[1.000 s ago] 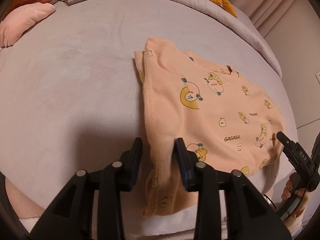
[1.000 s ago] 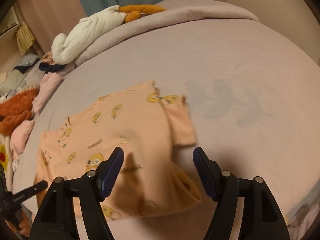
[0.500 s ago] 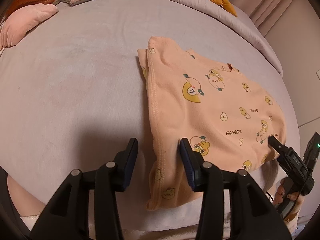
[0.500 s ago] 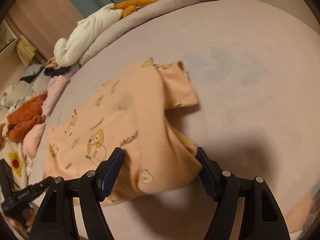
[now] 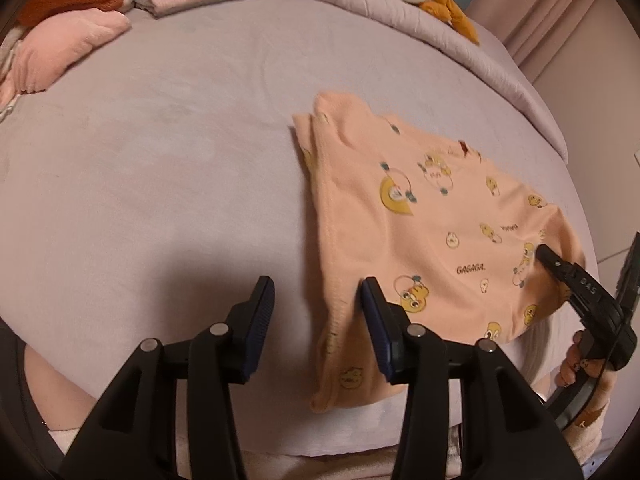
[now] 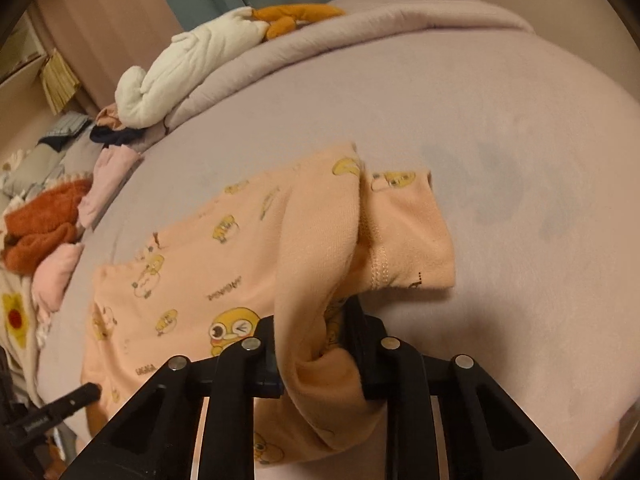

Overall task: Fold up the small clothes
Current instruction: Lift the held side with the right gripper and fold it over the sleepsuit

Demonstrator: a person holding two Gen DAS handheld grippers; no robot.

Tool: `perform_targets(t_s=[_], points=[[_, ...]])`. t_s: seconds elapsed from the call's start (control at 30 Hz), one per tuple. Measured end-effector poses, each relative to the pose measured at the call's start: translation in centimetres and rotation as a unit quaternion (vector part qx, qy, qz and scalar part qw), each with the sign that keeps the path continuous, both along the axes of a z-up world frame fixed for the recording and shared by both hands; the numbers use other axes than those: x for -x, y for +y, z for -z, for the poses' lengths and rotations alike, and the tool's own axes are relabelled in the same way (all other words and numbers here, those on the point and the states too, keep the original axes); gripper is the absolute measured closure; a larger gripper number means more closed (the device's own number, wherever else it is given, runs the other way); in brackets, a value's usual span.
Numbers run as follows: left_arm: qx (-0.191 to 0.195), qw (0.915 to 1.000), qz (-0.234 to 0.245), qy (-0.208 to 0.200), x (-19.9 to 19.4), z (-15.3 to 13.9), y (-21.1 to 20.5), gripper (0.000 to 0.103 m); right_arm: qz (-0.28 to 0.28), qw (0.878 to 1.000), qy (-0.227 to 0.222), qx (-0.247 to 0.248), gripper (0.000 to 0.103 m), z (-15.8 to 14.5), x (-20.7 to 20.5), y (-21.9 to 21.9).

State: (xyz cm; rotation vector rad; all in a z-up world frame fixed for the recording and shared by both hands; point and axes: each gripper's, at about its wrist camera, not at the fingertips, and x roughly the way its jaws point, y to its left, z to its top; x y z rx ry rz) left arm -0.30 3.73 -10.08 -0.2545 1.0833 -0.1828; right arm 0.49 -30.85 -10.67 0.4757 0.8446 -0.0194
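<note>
Shirt: small, peach, printed with yellow cartoon chicks and small lettering. Lies mostly flat on the lilac bed, near its front edge. Left side already folded in, giving a double layer along that edge. On the right side, a sleeve sticks out and the hem is bunched up off the sheet.

Step in hand, as judged: side fold, right-hand side. Right gripper has just been closing; its jaws now pinch the bunched hem corner, fabric pressed between the pads. Left gripper stands part open, straddling the folded left edge near the hem; pads not pressing, nothing held.

Next move likely calls for lifting the pinched corner and carrying it across toward the middle, sleeve tucked under, left edge kept from dragging.

Beyond: other clothes piled at the far end of the bed.
</note>
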Motion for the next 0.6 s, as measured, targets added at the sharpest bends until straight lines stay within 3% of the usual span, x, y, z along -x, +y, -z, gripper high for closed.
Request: perform_targets(t_s=[0.1,0.3,0.47,0.6], points=[[0.004,0.9999,-0.014,-0.008,0.2,-0.4,1.2,0.058,-0.015,0.999,-0.009,0.031,0.079,-1.8,-0.2,0.9],[0.011,0.9994,-0.032,-0.006,0.4,-0.4,2.9,0.058,-0.052,0.996,-0.059,0.047,0.081,-5.4,-0.3,3.1],[0.022,0.9990,-0.037,-0.008,0.7,-0.4,3.9,0.058,-0.123,0.986,-0.087,0.064,0.082,-7.2,-0.4,7.3],[0.016,0.9991,-0.040,-0.003,0.8,-0.2,4.3,0.058,-0.183,0.977,-0.083,0.078,0.082,-7.0,-0.6,10.6]])
